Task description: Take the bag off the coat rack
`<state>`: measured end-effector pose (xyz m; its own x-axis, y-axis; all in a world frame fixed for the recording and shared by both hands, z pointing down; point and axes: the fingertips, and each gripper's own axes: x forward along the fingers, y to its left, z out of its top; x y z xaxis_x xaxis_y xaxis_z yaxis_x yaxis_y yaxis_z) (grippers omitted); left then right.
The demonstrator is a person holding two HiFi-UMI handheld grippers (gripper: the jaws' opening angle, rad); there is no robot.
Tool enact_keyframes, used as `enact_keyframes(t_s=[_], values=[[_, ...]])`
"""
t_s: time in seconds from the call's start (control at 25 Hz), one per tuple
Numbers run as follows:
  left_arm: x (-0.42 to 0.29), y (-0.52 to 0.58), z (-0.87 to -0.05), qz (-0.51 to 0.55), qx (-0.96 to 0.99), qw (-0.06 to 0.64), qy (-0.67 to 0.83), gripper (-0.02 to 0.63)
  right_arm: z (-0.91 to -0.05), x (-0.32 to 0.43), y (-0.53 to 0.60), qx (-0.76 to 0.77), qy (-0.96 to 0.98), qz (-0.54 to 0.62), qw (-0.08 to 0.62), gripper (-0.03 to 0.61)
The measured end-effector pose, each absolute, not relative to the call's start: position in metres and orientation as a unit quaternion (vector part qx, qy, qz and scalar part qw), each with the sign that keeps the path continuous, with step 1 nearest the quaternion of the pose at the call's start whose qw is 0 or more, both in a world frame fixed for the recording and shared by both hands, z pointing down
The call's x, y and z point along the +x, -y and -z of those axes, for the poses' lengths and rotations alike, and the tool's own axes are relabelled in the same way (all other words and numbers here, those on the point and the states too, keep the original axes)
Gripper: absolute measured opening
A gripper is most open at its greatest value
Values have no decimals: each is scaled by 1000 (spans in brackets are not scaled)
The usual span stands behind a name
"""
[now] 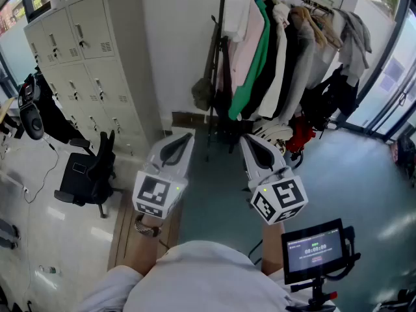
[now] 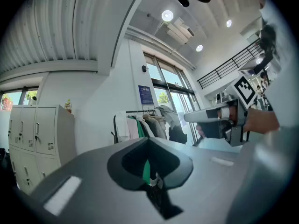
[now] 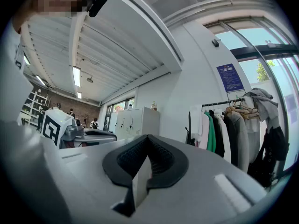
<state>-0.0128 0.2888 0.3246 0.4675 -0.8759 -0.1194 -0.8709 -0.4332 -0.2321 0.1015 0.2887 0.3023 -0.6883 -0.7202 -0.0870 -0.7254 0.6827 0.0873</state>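
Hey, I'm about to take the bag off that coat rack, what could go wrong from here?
1. Both the left gripper and right gripper are shut and short of the grey-green fabric bag; unopened, they would probably only push it.
2. The bag hangs at the end of the black metal coat rack, beside a white garment; the jaws could snag that instead.
3. The rack is crowded with hanging coats; tugging sideways rather than lifting might rock it.

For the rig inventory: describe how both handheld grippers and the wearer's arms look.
The left gripper and right gripper are pale grey tapering shells, each with a dark teardrop opening and a white cube of black square markers. The person wears a white top and a left wristband.
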Motion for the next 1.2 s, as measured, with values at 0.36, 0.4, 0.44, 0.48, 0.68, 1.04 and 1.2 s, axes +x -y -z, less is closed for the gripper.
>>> enact_keyframes(t_s=[0.36, 0.4, 0.44, 0.48, 0.68, 1.04, 1.2], values=[[-8, -285, -325, 15, -851, 136, -507, 0, -310, 101, -286, -388, -920, -15, 46, 2], [-7, -284, -326, 17, -852, 135, -506, 0, -311, 101, -286, -390, -920, -13, 47, 2], [-7, -284, -327, 18, -852, 134, -505, 0, -311, 101, -287, -391, -919, -11, 50, 2], [-8, -284, -328, 18, -852, 133, -505, 0, -312, 102, -287, -393, -918, -10, 53, 2], [-13, -278, -331, 11, -853, 123, -507, 0, -313, 98, -284, -389, -920, -7, 52, 2], [-28, -273, -347, 16, -862, 113, -494, 0, -327, 74, -284, -375, -926, 8, 42, 2], [-40, -269, -353, 15, -865, 104, -491, 0, -331, 66, -283, -383, -923, 10, 42, 2]])
